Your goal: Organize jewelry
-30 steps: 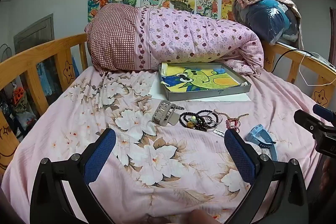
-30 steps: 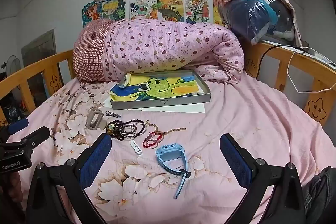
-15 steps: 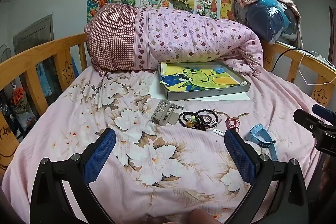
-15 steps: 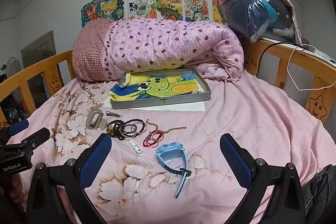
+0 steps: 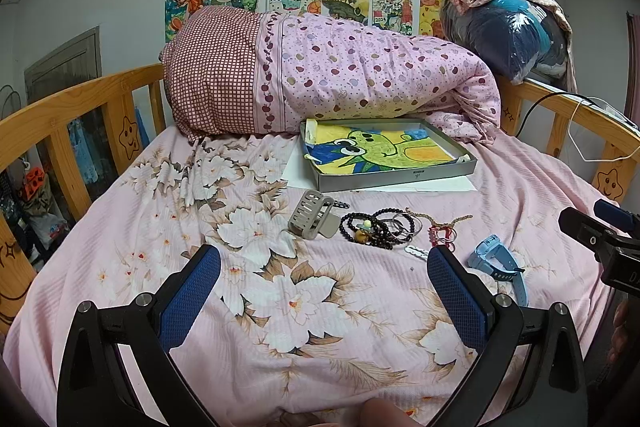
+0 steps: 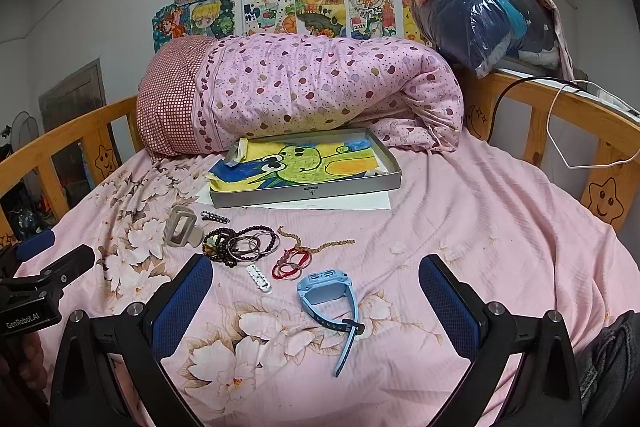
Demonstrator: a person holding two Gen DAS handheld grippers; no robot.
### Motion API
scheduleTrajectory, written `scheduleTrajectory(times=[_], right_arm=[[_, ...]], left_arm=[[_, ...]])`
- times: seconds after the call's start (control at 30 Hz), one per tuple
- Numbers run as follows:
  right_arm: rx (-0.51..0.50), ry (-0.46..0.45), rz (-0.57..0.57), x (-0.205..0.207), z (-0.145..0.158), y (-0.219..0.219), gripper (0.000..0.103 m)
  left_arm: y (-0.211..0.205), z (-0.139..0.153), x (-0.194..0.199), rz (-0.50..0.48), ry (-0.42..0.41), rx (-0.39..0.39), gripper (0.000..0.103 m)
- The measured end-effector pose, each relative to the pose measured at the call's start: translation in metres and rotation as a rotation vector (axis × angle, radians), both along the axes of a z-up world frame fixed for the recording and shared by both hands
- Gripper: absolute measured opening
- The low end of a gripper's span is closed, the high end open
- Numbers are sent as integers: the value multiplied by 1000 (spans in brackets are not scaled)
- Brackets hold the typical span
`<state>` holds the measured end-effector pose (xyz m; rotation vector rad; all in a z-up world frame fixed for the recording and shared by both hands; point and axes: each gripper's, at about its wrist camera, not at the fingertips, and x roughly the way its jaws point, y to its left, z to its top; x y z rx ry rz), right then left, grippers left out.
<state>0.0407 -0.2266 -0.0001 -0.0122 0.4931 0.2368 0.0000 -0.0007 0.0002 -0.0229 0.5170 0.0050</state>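
Almost nothing had changed over the last second: both grippers hung in the same place over the bed, the right one's view tilting only slightly, and no piece of jewelry had shifted. The sorting looked not yet begun.

From left to right on the pink flowered bedsheet (image 5: 280, 307): the left gripper (image 5: 324, 291) was spread wide and empty, its blue textured pads over the printed blossoms. Beyond it lay a grey plastic hair claw (image 5: 311, 214), ribbed and boxy, with a small dark hair clip (image 6: 215, 216) just beside it. Next came a tangle of dark beaded bracelets (image 6: 230, 242) with thin metal bangles looped through them, round and glossy. A small white oval clip (image 6: 259, 278) lay just below the tangle. To its right sat red cord loops (image 6: 291, 264), touching a thin beaded chain (image 6: 320, 245) that trailed rightward. Nearest the right gripper lay a light blue child's watch (image 6: 330, 293), smooth rubbery strap curling toward the viewer.

Behind the whole row stood a shallow grey metal tray (image 6: 308, 191), rectangular, lined with a crayon drawing of a green frog; it held no jewelry. A rolled pink spotted quilt (image 5: 360, 79) sat behind it.

The right gripper (image 6: 316, 299) was likewise splayed open with nothing between its blue pads, the watch lying on the sheet between them.
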Motion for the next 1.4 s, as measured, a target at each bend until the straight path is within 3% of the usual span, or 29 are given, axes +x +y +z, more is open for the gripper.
scheduleTrajectory(times=[1.4], right_arm=[[10, 17, -1, 5, 1, 0, 103]], left_arm=[[0, 0, 0, 0, 0, 1, 101]])
